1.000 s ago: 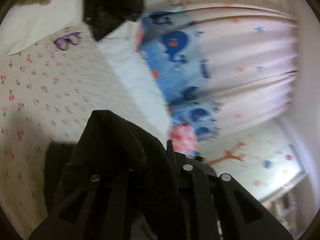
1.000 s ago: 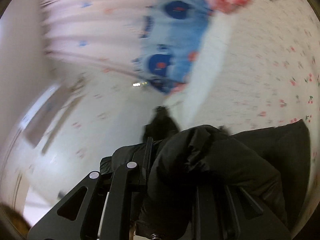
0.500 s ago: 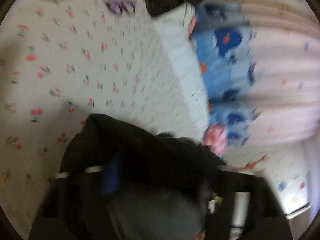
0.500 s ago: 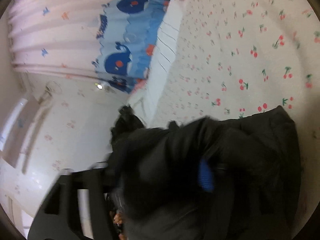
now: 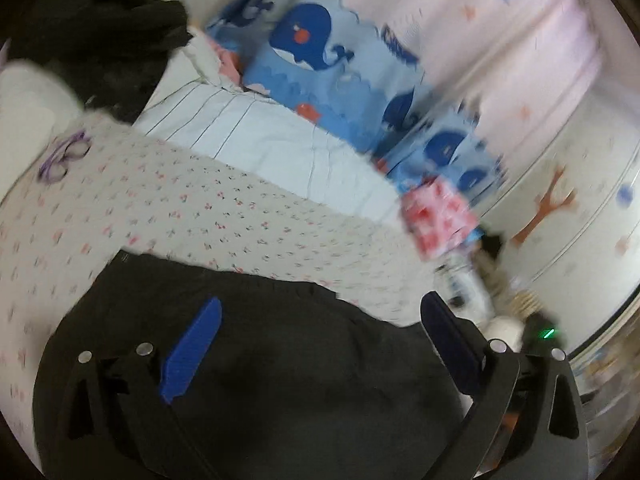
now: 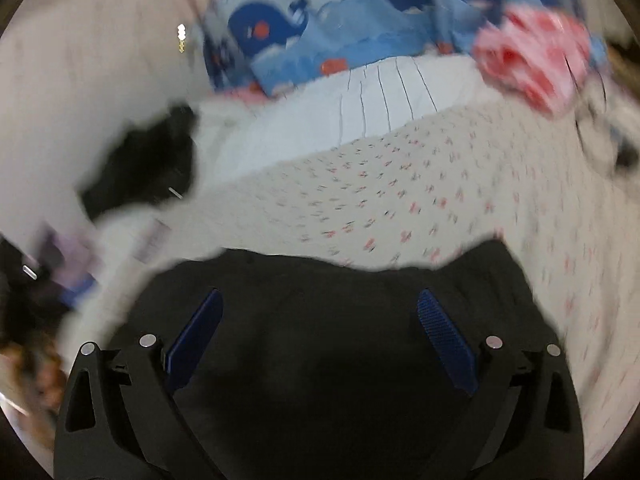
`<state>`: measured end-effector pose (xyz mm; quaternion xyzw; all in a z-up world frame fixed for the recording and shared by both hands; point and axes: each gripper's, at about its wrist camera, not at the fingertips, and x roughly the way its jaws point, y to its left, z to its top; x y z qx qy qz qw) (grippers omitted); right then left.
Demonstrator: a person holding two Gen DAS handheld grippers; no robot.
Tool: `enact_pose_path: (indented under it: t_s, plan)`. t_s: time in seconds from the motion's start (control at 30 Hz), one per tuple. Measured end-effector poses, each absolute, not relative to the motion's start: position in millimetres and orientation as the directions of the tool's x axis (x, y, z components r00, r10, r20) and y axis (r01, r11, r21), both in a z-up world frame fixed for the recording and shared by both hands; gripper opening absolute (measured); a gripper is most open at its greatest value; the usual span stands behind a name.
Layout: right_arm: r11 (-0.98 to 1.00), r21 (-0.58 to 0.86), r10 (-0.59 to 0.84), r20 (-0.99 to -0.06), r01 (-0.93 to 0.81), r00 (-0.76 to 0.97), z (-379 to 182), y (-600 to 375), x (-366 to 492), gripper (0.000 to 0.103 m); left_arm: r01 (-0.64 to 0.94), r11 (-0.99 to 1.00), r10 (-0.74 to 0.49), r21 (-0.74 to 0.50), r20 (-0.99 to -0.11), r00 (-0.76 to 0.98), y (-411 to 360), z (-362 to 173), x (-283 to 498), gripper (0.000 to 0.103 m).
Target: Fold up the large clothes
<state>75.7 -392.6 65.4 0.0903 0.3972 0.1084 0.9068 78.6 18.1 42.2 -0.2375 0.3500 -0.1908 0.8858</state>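
The bed (image 5: 248, 208) is the biggest thing here. It has a white sheet with little red cherries on it, and it fills most of both views. At the far side of the bed lies a pale striped pillow (image 5: 256, 136), and behind that is a blue whale blanket (image 5: 344, 92). A small pink and red cloth (image 5: 438, 216) sits at the blanket's end.

The black garment (image 5: 280, 360) that I have to fold lies flat on the sheet, right under me. Its far edge is a bit wavy in the right view. A second dark heap of clothes (image 5: 104, 40) waits in the far corner, well apart from my work.

My left gripper (image 5: 320, 344) hangs over the black garment with its jaws spread wide and nothing between them. My right gripper (image 6: 320, 336) is just the same: jaws wide apart, holding nothing, with black cloth showing below. So I think one fold has been laid down and I have let go.

To do this part well, I should first look at whether the edges line up. If the wavy edge is bunched, I should press it flat and smooth outward from the middle. Then I should pick two corners on the same side, one for each gripper, and pinch only the layers I mean to lift. Both views are blurry, so I should go slow.
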Motion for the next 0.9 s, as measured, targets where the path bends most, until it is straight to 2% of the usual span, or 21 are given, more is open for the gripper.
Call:
enact_pose_path:
  t_s: [0.07,0.1,0.17,0.23,0.33,0.43,0.5,0.6,0.63,0.67,0.7,0.83,0.9]
  plan:
    - [0.988,0.13,0.15,-0.772,-0.077,0.618,28.5,-379.8,97.6,0.094,0.113,0.847,-0.46,-0.52,-0.608,0.647,4.9,7.2,103.7,0.095]
    - [0.99,0.131,0.133,-0.82,-0.045,0.557,-1.2,-381.3,109.9,0.094,0.065,0.856,-0.438,-0.512,-0.654,0.617,5.1,-17.6,113.6,0.095]
    - [0.962,0.272,0.221,-0.827,0.024,0.517,-31.2,-397.6,118.1,0.094,0.019,0.832,-0.458,-0.555,-0.667,0.587,12.9,-53.0,122.1,0.095]
    - [0.965,0.261,0.21,-0.837,0.032,0.506,-39.3,-398.9,116.7,0.094,0.01,0.837,-0.448,-0.547,-0.674,0.587,16.7,-61.3,123.3,0.095]
    - [0.981,0.193,0.17,-0.873,0.004,0.457,-33.5,-387.9,117.6,0.094,0.019,0.884,-0.4,-0.468,-0.734,0.549,12.3,-51.2,119.6,0.094]
    - [0.979,0.202,0.157,-0.809,0.016,0.567,2.7,-397.4,109.8,0.094,0.015,0.862,-0.41,-0.507,-0.679,0.609,27.3,-21.0,113.9,0.095]
    - [0.982,0.181,0.11,-0.787,0.057,0.607,10.8,-408.8,107.6,0.094,-0.013,0.861,-0.371,-0.508,-0.646,0.667,48.0,-5.1,112.3,0.095]
    - [0.986,0.118,0.036,-0.845,0.119,0.533,-30.8,-423.3,115.6,0.094,-0.102,0.856,-0.34,-0.507,-0.7,0.628,71.4,-40.2,125.3,0.095]
    - [0.978,0.168,0.084,-0.863,0.126,0.498,-54.0,-430.1,114.8,0.094,-0.12,0.85,-0.349,-0.513,-0.719,0.601,76.5,-59.7,126.9,0.093]
    - [0.963,0.231,0.126,-0.844,0.141,0.521,-59.7,-437.6,108.3,0.094,-0.121,0.809,-0.409,-0.575,-0.699,0.586,82.5,-78.2,127.2,0.093]
    - [0.953,0.262,0.141,-0.827,0.15,0.545,-61.0,-441.7,103.6,0.094,-0.129,0.795,-0.415,-0.592,-0.687,0.596,85.3,-83.0,124.2,0.092]
    - [0.969,0.206,0.11,-0.856,0.138,0.505,-55.8,-430.6,103.0,0.094,-0.12,0.855,-0.36,-0.504,-0.744,0.562,77.8,-76.9,121.5,0.092]
    - [0.951,0.253,0.125,-0.838,0.175,0.531,-34.5,-431.7,98.3,0.091,-0.132,0.849,-0.35,-0.512,-0.731,0.586,86.0,-59.4,111.2,0.092]
